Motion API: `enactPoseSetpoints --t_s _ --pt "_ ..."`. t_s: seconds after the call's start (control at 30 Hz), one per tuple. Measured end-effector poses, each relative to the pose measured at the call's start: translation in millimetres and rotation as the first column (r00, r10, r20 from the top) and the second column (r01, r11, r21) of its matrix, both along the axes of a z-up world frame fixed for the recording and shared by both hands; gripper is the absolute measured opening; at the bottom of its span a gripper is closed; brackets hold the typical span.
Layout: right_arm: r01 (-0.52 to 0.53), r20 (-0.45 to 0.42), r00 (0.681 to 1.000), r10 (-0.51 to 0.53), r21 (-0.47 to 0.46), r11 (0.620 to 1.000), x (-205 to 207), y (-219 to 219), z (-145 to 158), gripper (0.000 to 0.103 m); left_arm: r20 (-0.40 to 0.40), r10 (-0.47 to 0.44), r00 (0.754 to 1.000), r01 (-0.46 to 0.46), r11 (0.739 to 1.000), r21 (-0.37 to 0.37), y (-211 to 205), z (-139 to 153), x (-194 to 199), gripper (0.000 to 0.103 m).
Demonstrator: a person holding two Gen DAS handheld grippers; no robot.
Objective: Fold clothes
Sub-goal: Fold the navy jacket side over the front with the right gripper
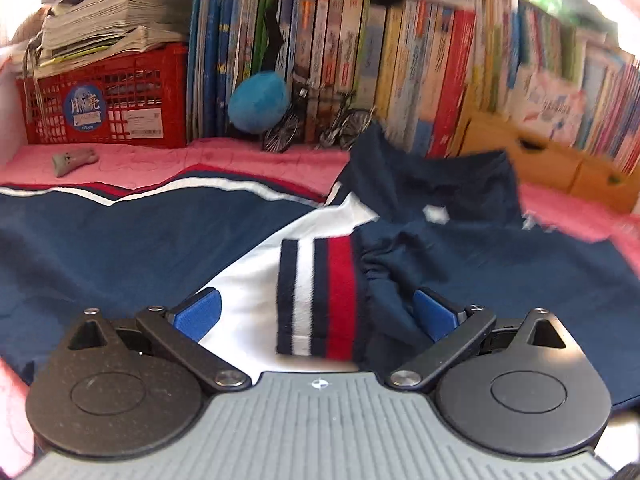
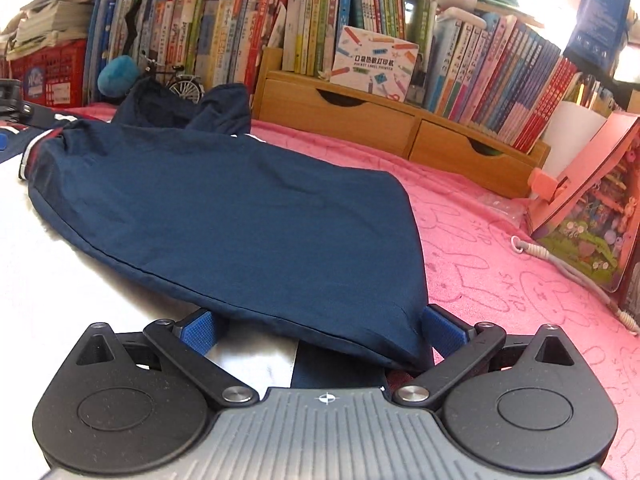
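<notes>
Left wrist view looks across a pink quilted cover that spreads over the whole surface, with a long wall of upright books standing behind it. Spread flat on that cover lies a navy jacket with a white panel and red-and-white trim, taking up most of the middle ground. One sleeve is folded across the jacket's front, so its striped cuff in navy, white and red rests on the white panel, right between the fingers of the left gripper. That gripper stands wide open, its blue pads either side of the cuff and not touching it.

From the right wrist view the same sleeve runs away to the far left, and its broad shoulder end lies between the spread fingers of the right gripper, also wide open; whether the cloth touches the pads I cannot tell.

At the back left sits a red crate under a stack of papers. A wooden drawer unit stands to the right. Smaller things line the books: a blue plush ball and a toy bicycle beside it.
</notes>
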State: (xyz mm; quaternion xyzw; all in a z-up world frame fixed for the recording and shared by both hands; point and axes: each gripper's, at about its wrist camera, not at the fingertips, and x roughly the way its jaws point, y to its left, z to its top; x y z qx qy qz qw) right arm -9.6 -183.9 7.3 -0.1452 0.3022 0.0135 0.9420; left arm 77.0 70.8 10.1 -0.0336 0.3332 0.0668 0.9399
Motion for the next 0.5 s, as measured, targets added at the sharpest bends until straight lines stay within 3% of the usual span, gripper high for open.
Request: enactPoseSetpoints --t_s 0.03,0.1,0.13,0.2,0.27,0.33,0.43,0.5 --pt "0.000 0.010 1.000 0.001 -0.024 1.000 -1 3 0 0.103 -0.022 -0.006 1.000 0.007 0.998 0.057 -4 -6 5 0.101" --pt "-0.001 0.031 1.000 0.003 -0.070 0.998 -4 9 -2 0.103 -0.021 -0.004 1.000 0.005 0.997 0.079 -2 -6 6 0.101" --pt "0.000 0.041 0.999 0.004 -0.094 0.996 -5 13 -2 0.103 -0.016 0.002 1.000 0.000 0.990 0.140 0 -6 4 0.101" --pt "0.000 0.059 0.998 0.008 -0.137 0.991 -8 18 -4 0.103 -0.004 0.013 1.000 -0.011 0.964 0.267 3 -8 1 0.101" --pt "0.001 0.068 0.998 0.010 -0.158 0.987 -9 21 -5 0.103 0.008 0.022 1.000 -0.024 0.921 0.388 6 -9 -3 0.102" --pt "-0.001 0.062 0.998 0.010 -0.144 0.990 -7 19 -4 0.103 0.023 0.037 0.999 -0.043 0.910 0.412 19 -10 -9 0.103" --pt "-0.002 0.037 0.999 0.005 -0.087 0.996 -4 10 -2 0.103 0.006 0.064 0.998 -0.063 0.961 0.271 41 -5 -11 0.103" --pt "0.021 0.011 1.000 -0.020 -0.012 1.000 1 -3 0 0.103 -0.005 0.081 0.997 -0.078 0.976 0.204 48 -3 -10 0.103"
